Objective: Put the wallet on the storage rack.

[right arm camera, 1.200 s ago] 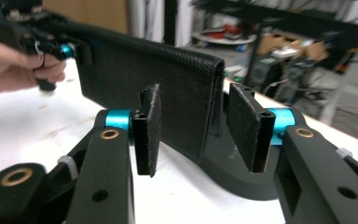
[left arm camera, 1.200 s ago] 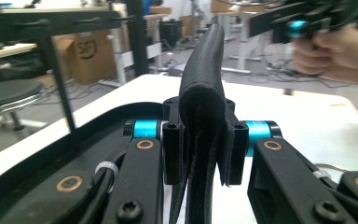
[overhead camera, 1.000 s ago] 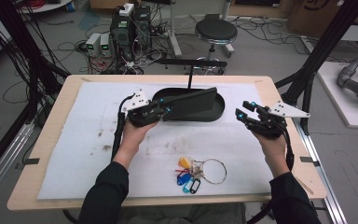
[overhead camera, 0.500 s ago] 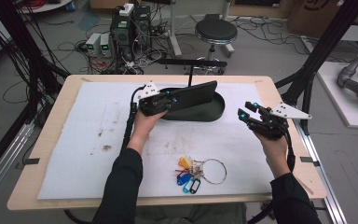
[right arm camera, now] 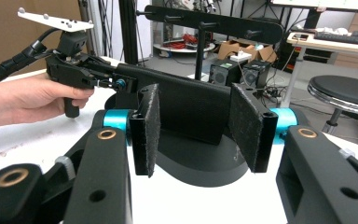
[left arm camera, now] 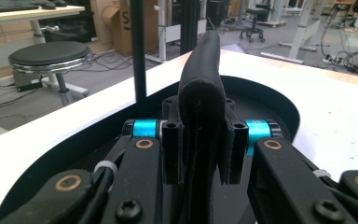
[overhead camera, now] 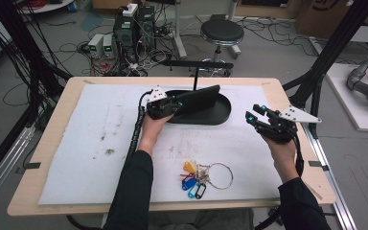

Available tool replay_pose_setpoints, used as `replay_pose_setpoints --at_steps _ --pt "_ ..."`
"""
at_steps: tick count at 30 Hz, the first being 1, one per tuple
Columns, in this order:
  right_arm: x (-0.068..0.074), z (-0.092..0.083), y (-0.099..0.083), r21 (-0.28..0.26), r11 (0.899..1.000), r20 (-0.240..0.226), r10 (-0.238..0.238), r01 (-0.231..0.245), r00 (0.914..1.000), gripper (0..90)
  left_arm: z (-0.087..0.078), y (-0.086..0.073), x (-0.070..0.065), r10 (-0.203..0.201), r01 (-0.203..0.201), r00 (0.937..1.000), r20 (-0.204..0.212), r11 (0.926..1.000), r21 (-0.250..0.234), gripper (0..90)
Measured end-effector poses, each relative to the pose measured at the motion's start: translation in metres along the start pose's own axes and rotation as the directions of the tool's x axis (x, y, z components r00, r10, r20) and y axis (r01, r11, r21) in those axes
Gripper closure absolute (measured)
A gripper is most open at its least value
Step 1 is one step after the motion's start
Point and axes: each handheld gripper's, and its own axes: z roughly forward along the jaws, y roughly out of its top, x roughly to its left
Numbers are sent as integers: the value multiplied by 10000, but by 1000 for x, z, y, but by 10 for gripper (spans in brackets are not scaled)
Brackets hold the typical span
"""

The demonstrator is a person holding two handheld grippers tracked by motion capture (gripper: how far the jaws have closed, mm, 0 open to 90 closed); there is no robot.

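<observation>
While left gripper [overhead camera: 175, 106] clamps black pouch [overhead camera: 199, 99] over tray [overhead camera: 220, 116], we hold right gripper [overhead camera: 255, 116] open, empty; placement pending.

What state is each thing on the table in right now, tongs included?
Left tongs: shut on the black pouch.
Black pouch: held on edge over the tray.
Black tray: flat on the mat, below the pouch.
Right tongs: open, nothing between the pads, apart from the tray.
Key ring: lying flat on the mat, untouched.
</observation>
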Motion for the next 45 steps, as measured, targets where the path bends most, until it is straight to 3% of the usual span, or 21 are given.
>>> replay_pose_setpoints --at_steps 4,12,17,18,19,20,21,24,30,32,34,38,39,41,42,43,44,45 --pt "0 0 0 -1 10000 -15 -18 18 10000 548 0 -3 3 -43 43 10000 -47 10000 43 734" --pt "-1 0 -1 20 10000 -27 -13 14 10000 547 -3 -5 7 142 -108 9989 -455 9971 754 685" --pt "-1 0 -1 47 10000 -11 10 -10 10000 539 -5 -3 6 274 -164 9963 -815 9910 1326 622" --pt "-1 0 -1 77 9999 -3 72 -72 10000 532 -5 -2 5 236 -100 9951 -958 9901 1403 598" --pt "-1 1 -1 101 9999 -42 105 -105 9999 521 -7 1 3 50 152 9921 -1254 9870 1597 458" --pt "-1 1 -1 101 9999 -42 105 -105 9999 521 -7 1 3 50 152 9921 -1254 9870 1597 407" --pt "-1 0 -1 100 9999 -54 113 -112 9999 511 -10 3 2 -42 251 9921 -1256 9860 1649 407" --pt "-1 1 -1 133 9998 -23 145 -145 9999 489 -18 6 -2 -38 279 9900 -1413 9853 1687 294" --pt "2 1 -1 340 9992 87 187 -190 9998 426 -47 12 -12 174 2 9917 -1277 9905 1372 248" --pt "4 1 0 350 9993 154 137 -143 9998 403 -59 16 -16 219 -36 9896 -1420 9918 1275 248" --pt "5 0 0 392 9991 156 145 -151 9998 383 -69 20 -20 130 82 9905 -1372 9883 1523 248" --pt "4 -2 -2 678 9975 116 214 -221 9997 338 -94 24 -34 320 -56 9849 -1703 9882 1533 251" --pt "5 -4 -4 884 9959 203 157 -175 9997 316 -109 24 -41 357 -92 9826 -1820 9894 1448 251" --pt "4 -5 -6 937 9956 235 69 -91 9997 311 -116 23 -44 402 -138 9810 -1900 9903 1386 251" --pt "4 -7 -7 993 9950 300 46 -75 9995 303 -122 22 -47 385 -131 9806 -1923 9912 1316 250" --pt "4 -12 -10 869 9961 392 99 -133 9992 274 -139 17 -53 171 49 9809 -1936 9937 1122 251" --pt "4 -12 -10 869 9961 392 99 -133 9992 274 -139 17 -53 171 49 9809 -1936 9937 1122 251" --pt "4 -15 -11 778 9967 409 191 -223 9990 274 -146 14 -55 -89 282 9817 -1904 9947 987 251"
